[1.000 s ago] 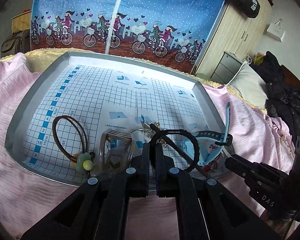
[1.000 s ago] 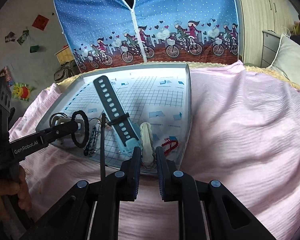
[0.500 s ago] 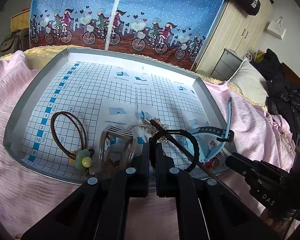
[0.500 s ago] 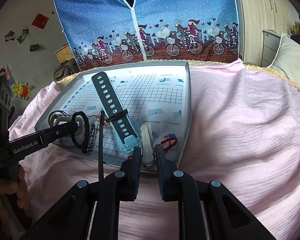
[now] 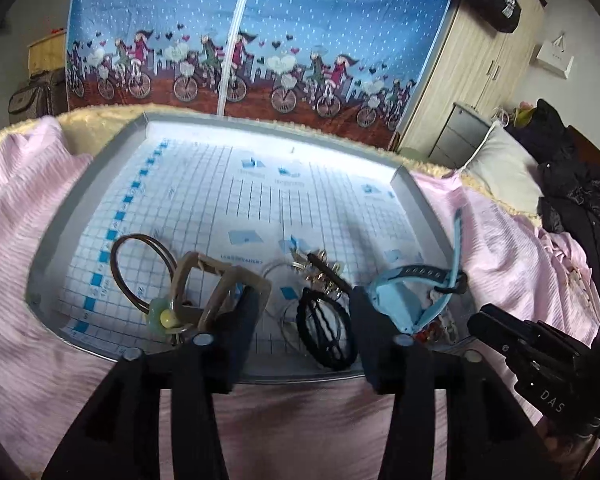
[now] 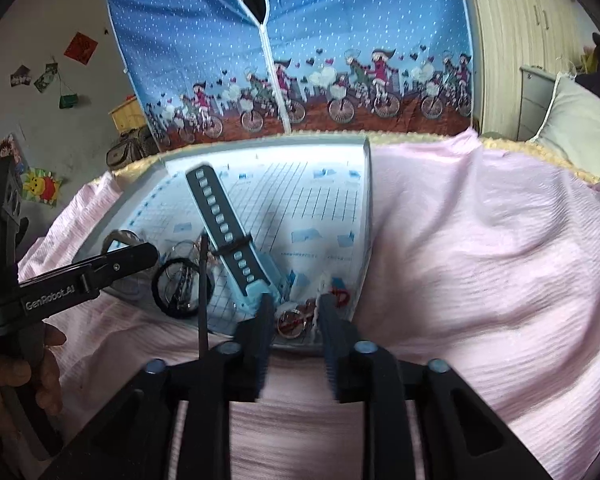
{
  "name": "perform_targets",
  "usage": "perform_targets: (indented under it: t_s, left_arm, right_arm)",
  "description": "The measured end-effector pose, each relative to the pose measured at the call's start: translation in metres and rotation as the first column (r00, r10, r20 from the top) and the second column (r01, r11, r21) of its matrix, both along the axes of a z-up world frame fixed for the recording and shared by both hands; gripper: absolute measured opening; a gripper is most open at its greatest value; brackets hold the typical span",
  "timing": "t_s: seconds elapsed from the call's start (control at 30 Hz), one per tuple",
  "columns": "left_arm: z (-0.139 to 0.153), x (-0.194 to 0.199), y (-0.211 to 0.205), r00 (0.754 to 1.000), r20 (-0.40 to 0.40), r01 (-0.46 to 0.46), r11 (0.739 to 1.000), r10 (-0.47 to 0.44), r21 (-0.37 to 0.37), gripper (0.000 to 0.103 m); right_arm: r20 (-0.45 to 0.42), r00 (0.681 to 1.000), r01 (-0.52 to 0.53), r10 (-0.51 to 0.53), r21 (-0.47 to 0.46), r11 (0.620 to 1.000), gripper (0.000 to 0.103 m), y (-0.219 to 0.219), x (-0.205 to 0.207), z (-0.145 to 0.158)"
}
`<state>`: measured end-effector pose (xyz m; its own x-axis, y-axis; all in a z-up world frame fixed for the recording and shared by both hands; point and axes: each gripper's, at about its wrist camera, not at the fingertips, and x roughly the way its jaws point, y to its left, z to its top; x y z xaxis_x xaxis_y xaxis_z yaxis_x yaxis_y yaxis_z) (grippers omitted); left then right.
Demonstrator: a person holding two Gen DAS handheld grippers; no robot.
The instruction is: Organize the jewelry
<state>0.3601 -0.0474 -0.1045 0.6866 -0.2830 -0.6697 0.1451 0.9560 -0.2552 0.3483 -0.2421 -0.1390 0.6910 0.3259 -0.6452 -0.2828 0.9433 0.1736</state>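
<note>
My left gripper (image 5: 306, 312) is open over the near edge of the grey tray (image 5: 76, 200). A black hair tie (image 5: 326, 332) lies flat between its fingers, with small wire rings beside it. To its left are a beige hair claw (image 5: 220, 288) and a brown hair tie with green beads (image 5: 140, 264). A blue watch (image 5: 400, 300) rests on the right. My right gripper (image 6: 294, 316) is open at the tray's near right corner, over a small ring (image 6: 290, 320). The watch strap (image 6: 220, 216) rises just left of it. A red piece (image 6: 340, 296) and a blurred white item (image 6: 320, 284) lie by the right finger.
The tray (image 6: 366, 208) sits on a pink bedspread (image 6: 480, 260). A thin black rod (image 6: 203, 292) stands beside my right gripper's left finger. A hand (image 6: 16, 376) holds the left gripper (image 6: 100, 272) at the left. Behind stand a blue fabric wardrobe (image 5: 260, 40) and a wooden wardrobe.
Both grippers have gone from shut to open. The left one let go of the black hair tie, which now lies on the tray. The right one released a cream-coloured item.
</note>
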Motion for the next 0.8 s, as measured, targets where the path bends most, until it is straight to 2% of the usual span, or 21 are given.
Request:
perform_targets:
  t_s: [0.07,0.13,0.2,0.27,0.3,0.33,0.4,0.5,0.6,0.8]
  left_arm:
    - [0.008,-0.005,0.0,1.0,0.023,0.007,1.0,-0.007,-0.007,0.053]
    - [0.017,-0.011,0.001,0.999,0.053,0.008,1.0,-0.007,-0.021,0.076]
    - [0.03,-0.023,0.004,0.994,0.113,0.001,0.999,0.003,-0.043,0.089]
    - [0.04,-0.034,0.005,0.988,0.156,-0.005,0.999,0.013,-0.052,0.096]
    - [0.047,-0.042,0.007,0.983,0.184,-0.009,0.998,0.019,-0.054,0.1]
    - [0.052,-0.048,0.009,0.98,0.2,-0.01,0.999,0.021,-0.054,0.101]
    - [0.061,-0.058,0.011,0.975,0.224,0.0,0.998,0.013,-0.055,0.101]
    - [0.073,-0.076,0.014,0.965,0.263,0.01,0.998,0.005,-0.055,0.101]
    - [0.086,-0.096,0.015,0.951,0.31,0.007,1.0,0.0,-0.02,0.101]
    - [0.099,-0.14,0.025,0.929,0.368,-0.026,0.999,0.036,-0.034,0.101]
  right_arm:
    - [0.026,1.0,0.012,-0.012,0.007,1.0,0.035,-0.002,-0.004,0.007]
    - [0.053,0.998,0.025,-0.026,0.017,1.0,0.042,-0.004,-0.008,0.015]
    - [0.082,0.996,0.041,-0.043,0.03,0.999,0.049,-0.008,-0.014,0.022]
    - [0.11,0.992,0.058,-0.062,0.041,0.997,0.056,-0.013,-0.021,0.031]
    - [0.122,0.99,0.064,-0.069,0.046,0.997,0.063,-0.014,-0.024,0.035]
    - [0.135,0.988,0.066,-0.073,0.054,0.996,0.072,-0.016,-0.027,0.039]
    - [0.159,0.985,0.061,-0.072,0.077,0.995,0.085,-0.02,-0.036,0.048]
    - [0.185,0.981,0.047,-0.065,0.1,0.994,0.09,-0.022,-0.05,0.059]
    - [0.231,0.971,0.031,-0.057,0.116,0.993,0.103,-0.024,-0.067,0.072]
    - [0.324,0.945,0.002,-0.036,0.107,0.994,0.103,-0.016,-0.104,0.093]
